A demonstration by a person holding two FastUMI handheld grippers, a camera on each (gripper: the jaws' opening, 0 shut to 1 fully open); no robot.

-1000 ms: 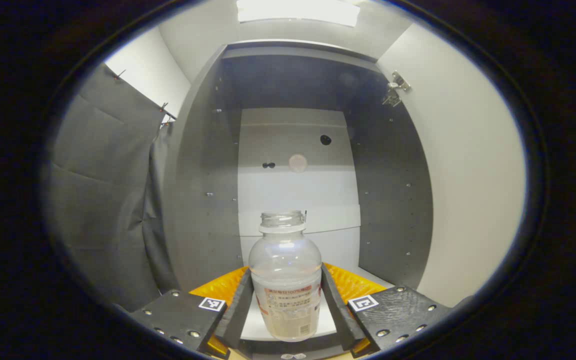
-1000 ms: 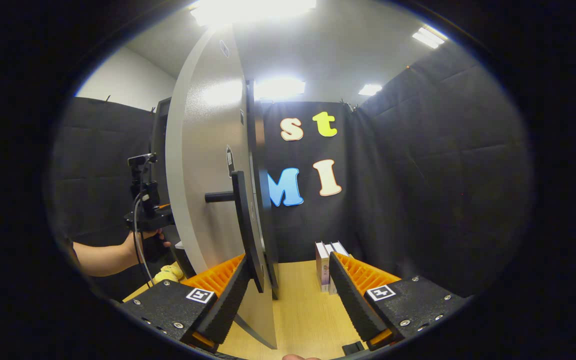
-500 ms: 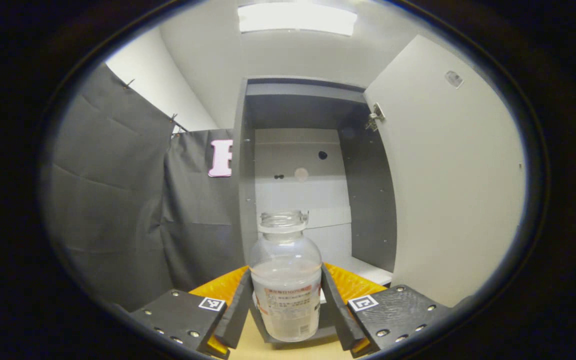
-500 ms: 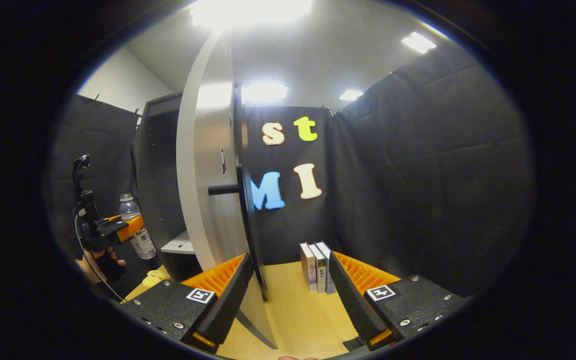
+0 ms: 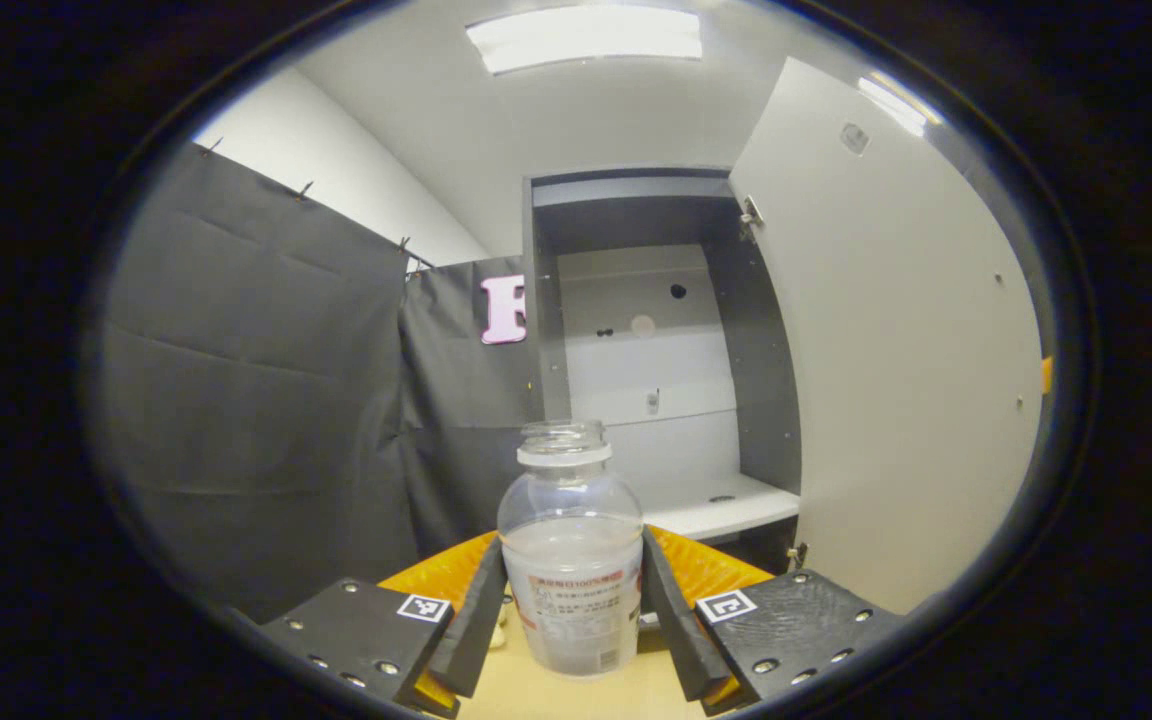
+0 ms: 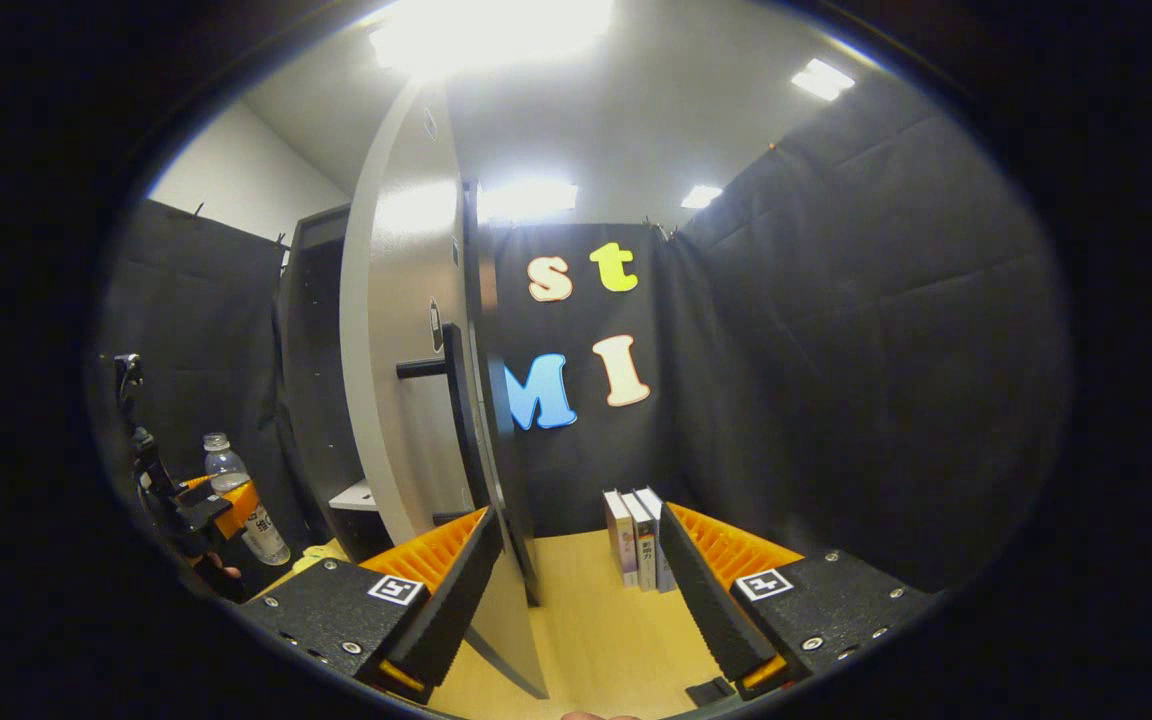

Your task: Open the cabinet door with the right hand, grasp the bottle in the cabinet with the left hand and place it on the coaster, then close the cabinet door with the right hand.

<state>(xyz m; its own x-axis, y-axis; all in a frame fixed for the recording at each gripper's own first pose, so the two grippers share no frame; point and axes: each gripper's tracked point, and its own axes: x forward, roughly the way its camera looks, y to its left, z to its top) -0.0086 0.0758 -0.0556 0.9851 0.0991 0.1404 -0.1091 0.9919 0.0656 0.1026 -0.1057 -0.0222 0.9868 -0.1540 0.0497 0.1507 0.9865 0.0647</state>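
The bottle (image 5: 570, 560) stood upright, long axis vertical, clamped between both fingers of the left gripper (image 5: 572, 618), clear of the cabinet (image 5: 636, 340) and above the worktop (image 5: 576, 695). The coaster's direction from the bottle could not be determined. The cabinet door (image 6: 406, 330) stood open, edge-on between the wide-spread fingers of the right gripper (image 6: 576, 590), which gripped nothing. Books (image 6: 636, 535) stood at the worktop's far edge.

Books (image 6: 639, 538) on wooden table (image 6: 596, 630)
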